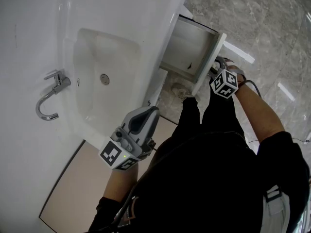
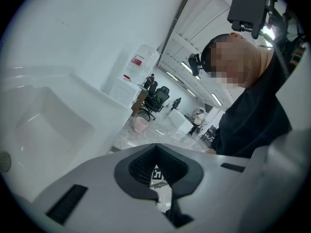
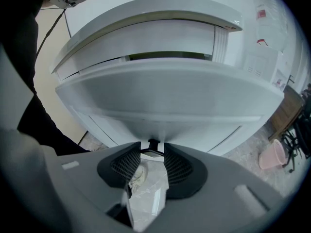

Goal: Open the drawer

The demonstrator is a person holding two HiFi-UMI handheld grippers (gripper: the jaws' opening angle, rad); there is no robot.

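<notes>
The drawer (image 1: pixel 193 52) was seen pulled well out from the cabinet under the sink (image 1: pixel 73 13). A small dark handle (image 3: pixel 153 143) at the lower edge of the drawer front was pinched between the nearly closed fingers of the right gripper (image 3: pixel 152 152). The left gripper (image 1: pixel 148 113) was held near the sink's front edge, well apart from the drawer. Its fingers were pressed together with nothing caught between them.
</notes>
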